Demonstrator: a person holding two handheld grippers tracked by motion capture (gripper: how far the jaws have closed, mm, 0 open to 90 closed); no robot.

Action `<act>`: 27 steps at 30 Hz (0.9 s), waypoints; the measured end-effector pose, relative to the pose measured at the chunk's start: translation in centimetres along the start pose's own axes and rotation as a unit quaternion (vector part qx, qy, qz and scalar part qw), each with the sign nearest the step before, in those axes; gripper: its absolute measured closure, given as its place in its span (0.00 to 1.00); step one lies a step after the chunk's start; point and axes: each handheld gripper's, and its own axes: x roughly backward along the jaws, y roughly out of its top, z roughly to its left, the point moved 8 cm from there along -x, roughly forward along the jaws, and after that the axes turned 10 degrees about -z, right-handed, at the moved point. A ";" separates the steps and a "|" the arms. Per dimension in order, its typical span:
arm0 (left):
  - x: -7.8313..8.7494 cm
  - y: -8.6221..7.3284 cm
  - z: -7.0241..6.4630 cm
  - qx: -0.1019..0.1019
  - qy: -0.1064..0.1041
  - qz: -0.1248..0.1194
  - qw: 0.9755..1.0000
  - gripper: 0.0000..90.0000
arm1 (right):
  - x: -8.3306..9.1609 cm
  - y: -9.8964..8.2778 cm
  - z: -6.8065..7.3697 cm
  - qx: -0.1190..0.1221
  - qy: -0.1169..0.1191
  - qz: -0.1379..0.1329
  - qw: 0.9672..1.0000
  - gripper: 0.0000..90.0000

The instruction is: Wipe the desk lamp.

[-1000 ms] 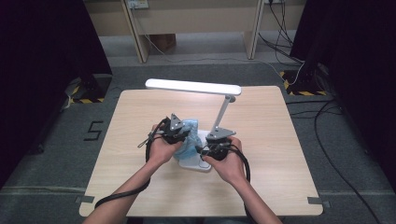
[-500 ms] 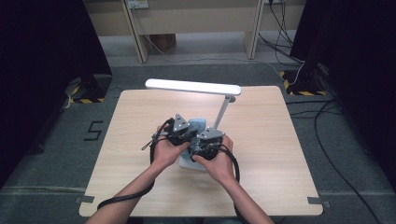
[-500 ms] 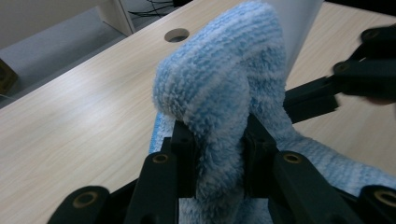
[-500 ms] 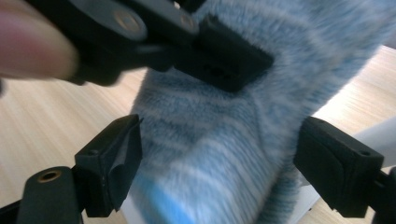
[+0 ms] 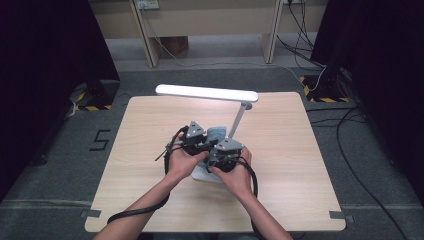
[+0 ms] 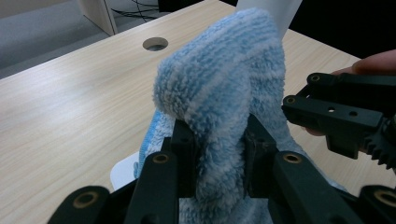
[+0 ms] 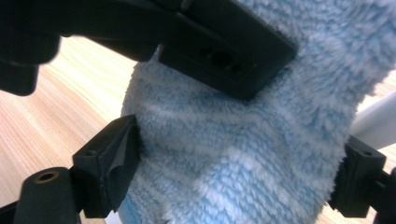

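A fluffy blue-and-white striped cloth [image 6: 219,93] is bunched up over the white base [image 5: 201,175] of a desk lamp near the table's middle. My left gripper [image 6: 217,158] is shut on a fold of it, pads pressed into the pile, and holds that fold up. From the high view the left gripper [image 5: 206,142] and the right gripper [image 5: 218,145] sit close together at the cloth [image 5: 216,133]. My right gripper [image 7: 233,177] has just been opening. Its jaws stand wide on either side of the cloth [image 7: 243,154], under the left gripper's black jaw.
The lamp's lit bar head [image 5: 207,93] hangs over the table's far half on a slanted stem [image 5: 237,122]. The wooden table [image 5: 300,165] has a round cable hole [image 6: 155,44]. Cables trail from both grippers toward the near edge. Dark curtains and floor cables surround the table.
The left gripper has shifted slightly toward the right one with the cloth raised, and the two hands now sit closer together. The right gripper's jaws have spread wider.
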 end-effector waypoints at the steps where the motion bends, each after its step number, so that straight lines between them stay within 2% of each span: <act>1: 0.0 -0.1 0.0 0.001 -0.001 0.002 1.000 0.78 | 0.0 -0.1 0.1 0.001 0.003 0.001 1.000 0.20; 4: 0.0 -0.3 -0.1 0.015 -0.006 0.001 1.000 0.78 | 0.1 -0.3 0.1 0.012 0.005 0.003 1.000 0.22; 6: 0.0 -0.3 -0.1 0.017 -0.007 0.000 1.000 0.78 | 0.1 -0.3 0.1 0.011 0.005 0.002 1.000 0.23; 7: 0.1 -0.3 -0.1 0.018 -0.007 -0.001 1.000 0.78 | 0.1 -0.3 0.1 0.012 0.004 -0.001 1.000 0.25; 8: 0.1 -0.3 -0.1 0.018 -0.008 -0.001 1.000 0.78 | 0.1 -0.2 0.1 0.018 0.006 -0.003 1.000 0.31; 9: 0.1 -0.3 -0.1 0.018 -0.008 -0.001 1.000 0.78 | 0.1 -0.2 0.1 0.018 0.006 -0.003 1.000 0.31; 11: 0.1 -0.2 -0.3 0.020 -0.012 0.003 1.000 0.78 | 0.2 -0.1 0.1 0.019 0.006 -0.009 1.000 0.41; 12: 0.1 -0.4 -0.4 0.018 -0.017 0.009 1.000 0.78 | 0.4 -0.2 0.1 0.017 0.013 0.002 1.000 0.51; 13: 0.1 -0.4 -0.4 0.018 -0.017 0.009 1.000 0.78 | 0.4 -0.2 0.1 0.017 0.013 0.002 1.000 0.51; 14: 0.1 -0.5 -0.4 0.017 -0.020 0.009 1.000 0.78 | 0.4 -0.3 0.1 0.019 0.019 0.005 1.000 0.55; 15: 0.1 -0.6 -0.4 0.022 -0.024 0.014 0.999 0.78 | 0.7 -0.4 -0.1 0.026 0.019 0.009 0.999 0.64; 18: 0.0 -0.5 -0.6 0.027 -0.031 0.011 0.999 0.76 | 1.0 -0.6 -0.3 0.027 0.019 0.009 0.999 0.74; 24: 0.2 0.1 -0.7 0.026 -0.041 0.013 0.999 0.67 | 1.5 -0.5 -0.6 0.024 0.019 0.012 0.999 0.82; 25: 0.3 0.3 -0.7 0.023 -0.042 0.010 0.999 0.64 | 1.5 -0.4 -0.6 0.021 0.019 0.009 1.000 0.82; 26: 0.7 0.9 -0.6 0.013 -0.043 0.003 0.999 0.57 | 1.8 -0.1 -0.7 0.020 0.021 0.008 1.000 0.83; 27: 0.7 0.9 -0.6 0.013 -0.043 0.003 0.999 0.54 | 1.8 -0.1 -0.7 0.020 0.021 0.008 1.000 0.83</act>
